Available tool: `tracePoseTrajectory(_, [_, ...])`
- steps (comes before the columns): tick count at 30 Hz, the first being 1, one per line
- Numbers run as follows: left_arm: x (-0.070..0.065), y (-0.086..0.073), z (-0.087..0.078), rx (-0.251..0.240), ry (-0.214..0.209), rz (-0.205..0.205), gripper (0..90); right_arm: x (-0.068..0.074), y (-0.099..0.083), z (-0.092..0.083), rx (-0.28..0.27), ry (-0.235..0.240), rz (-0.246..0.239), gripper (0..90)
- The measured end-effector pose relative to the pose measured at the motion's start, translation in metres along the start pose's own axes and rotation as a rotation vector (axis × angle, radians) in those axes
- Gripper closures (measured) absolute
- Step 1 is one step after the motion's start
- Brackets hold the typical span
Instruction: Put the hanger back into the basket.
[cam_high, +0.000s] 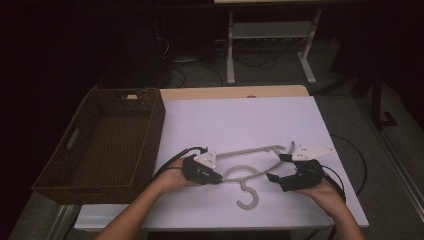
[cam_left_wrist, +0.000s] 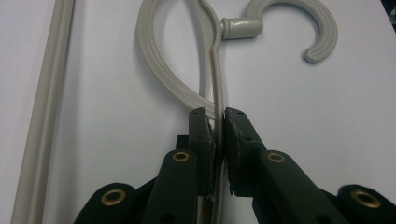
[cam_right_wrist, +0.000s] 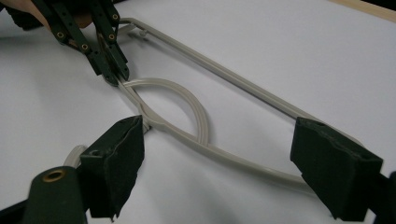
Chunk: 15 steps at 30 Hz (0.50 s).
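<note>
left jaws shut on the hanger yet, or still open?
Shut. In the left gripper view, both pads of the left gripper press the hanger arm between them.

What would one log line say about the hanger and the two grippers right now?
left gripper: shut on hanger arm | right gripper: open, straddling hanger | hanger: flat on table | basket: at left

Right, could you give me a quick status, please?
Left gripper shut on hanger. Right gripper open over its arm. Basket stands clear.
</note>
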<state>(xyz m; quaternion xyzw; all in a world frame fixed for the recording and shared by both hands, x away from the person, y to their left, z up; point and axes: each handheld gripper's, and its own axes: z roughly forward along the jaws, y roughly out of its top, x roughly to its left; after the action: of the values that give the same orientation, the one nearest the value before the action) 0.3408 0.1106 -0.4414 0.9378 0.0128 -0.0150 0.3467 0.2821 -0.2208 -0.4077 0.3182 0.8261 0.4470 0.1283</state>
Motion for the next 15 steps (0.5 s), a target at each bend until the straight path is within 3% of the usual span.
tracePoseTrajectory(6, [-0.004,0.005,0.0,0.004,0.013,-0.019,82.4,-0.001,0.0,-0.003,-0.02,-0.008,0.005,17.1])
tracePoseTrajectory(15, [-0.003,0.01,-0.017,-0.052,0.056,-0.063,82.3,-0.004,0.002,-0.01,-0.06,-0.032,0.016,17.2])
